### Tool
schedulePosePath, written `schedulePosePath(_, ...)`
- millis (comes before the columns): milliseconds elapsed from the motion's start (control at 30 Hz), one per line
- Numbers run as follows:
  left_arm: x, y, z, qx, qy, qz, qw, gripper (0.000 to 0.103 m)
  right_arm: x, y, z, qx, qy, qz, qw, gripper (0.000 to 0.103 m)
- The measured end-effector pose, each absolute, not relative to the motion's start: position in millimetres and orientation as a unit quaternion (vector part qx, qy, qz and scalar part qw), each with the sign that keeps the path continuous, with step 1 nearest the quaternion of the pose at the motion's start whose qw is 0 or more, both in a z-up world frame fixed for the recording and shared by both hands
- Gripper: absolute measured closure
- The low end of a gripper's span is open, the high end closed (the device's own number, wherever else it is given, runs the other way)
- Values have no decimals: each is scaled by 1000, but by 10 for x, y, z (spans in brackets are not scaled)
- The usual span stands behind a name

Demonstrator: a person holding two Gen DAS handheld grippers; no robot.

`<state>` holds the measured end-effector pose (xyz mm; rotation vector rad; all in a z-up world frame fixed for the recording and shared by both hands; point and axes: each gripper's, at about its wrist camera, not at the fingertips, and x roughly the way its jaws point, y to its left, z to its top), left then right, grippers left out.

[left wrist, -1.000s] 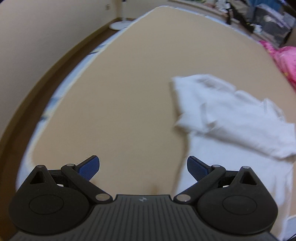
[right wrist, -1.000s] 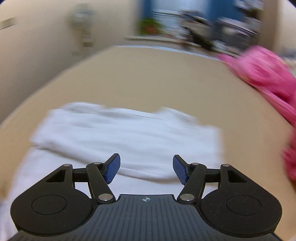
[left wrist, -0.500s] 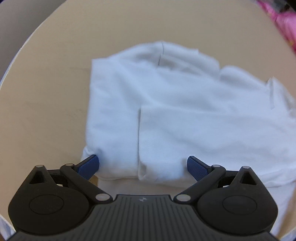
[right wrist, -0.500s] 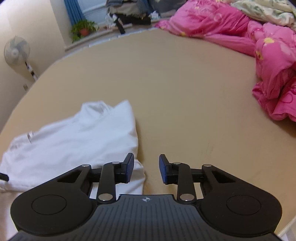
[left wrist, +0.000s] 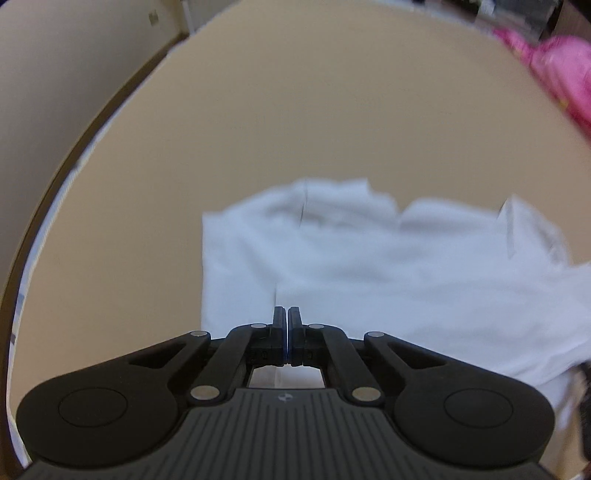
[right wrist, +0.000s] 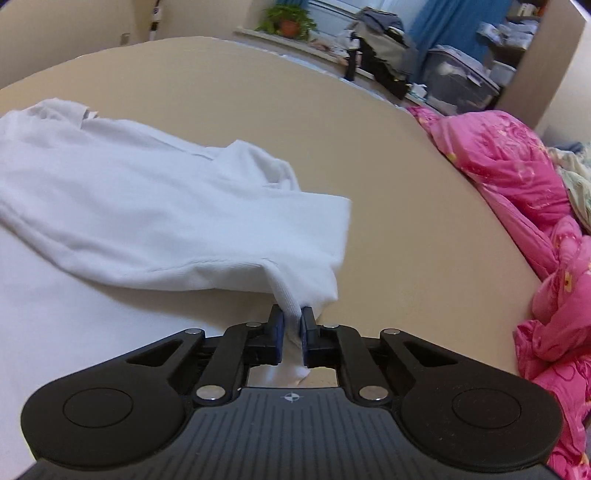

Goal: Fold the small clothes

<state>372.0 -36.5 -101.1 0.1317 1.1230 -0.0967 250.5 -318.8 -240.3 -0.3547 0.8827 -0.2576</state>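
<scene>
A white shirt (left wrist: 369, 258) lies partly folded on the tan bed surface (left wrist: 295, 110). In the left wrist view my left gripper (left wrist: 287, 314) is shut at the shirt's near edge; the fingers meet with almost no gap, and white cloth shows just behind them, so I cannot tell if fabric is pinched. In the right wrist view my right gripper (right wrist: 291, 319) is shut on the shirt's (right wrist: 147, 206) lower right corner, and the cloth bunches between the pads and hangs behind them.
A pink quilt (right wrist: 535, 221) is heaped along the right side of the bed. A potted plant (right wrist: 286, 18), bags and storage boxes (right wrist: 458, 81) stand beyond the far edge. The bed's left edge (left wrist: 74, 166) runs along a beige wall.
Both grippers have closed from open. The right one has moved onto the shirt's right corner and pinched it. The left one has shut at the shirt's near edge.
</scene>
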Motion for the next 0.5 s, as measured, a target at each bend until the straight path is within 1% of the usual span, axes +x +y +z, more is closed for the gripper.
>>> schedulePosePath(100, 3737, -297, -741, 45, 498, -54, 864, 103, 2406, -3186, -2336, -169, 413, -122, 886, 94)
schedulePosePath(133, 3751, -281, -728, 43, 499, -56, 864, 103, 2390, -3188, -2343, -170, 416, -122, 885, 94)
schedulePosePath(167, 3774, -256, -750, 39, 506, -61, 859, 101, 2390, -3200, -2363, -171, 421, -122, 882, 94)
schedulePosePath(233, 3821, -191, -884, 20, 536, -74, 841, 88, 2420, -3239, -2426, -167, 433, -124, 877, 94)
schedulePosePath(267, 3834, -164, -973, 11, 550, -78, 831, 74, 2437, -3262, -2468, -166, 439, -127, 874, 94)
schedulePosePath(300, 3833, -147, -1069, 5, 559, -80, 825, 63, 2459, -3291, -2519, -166, 445, -130, 870, 94)
schedulePosePath(400, 3721, -171, -1244, 25, 562, -80, 823, 43, 2461, -3338, -2642, -177, 460, -130, 860, 95)
schedulePosePath(467, 3704, -219, -1426, 40, 573, -84, 814, 39, 2461, -3309, -2653, -198, 462, -120, 856, 95)
schedulePosePath(500, 3710, -231, -1507, 46, 582, -85, 808, 39, 2463, -3291, -2660, -207, 464, -115, 854, 95)
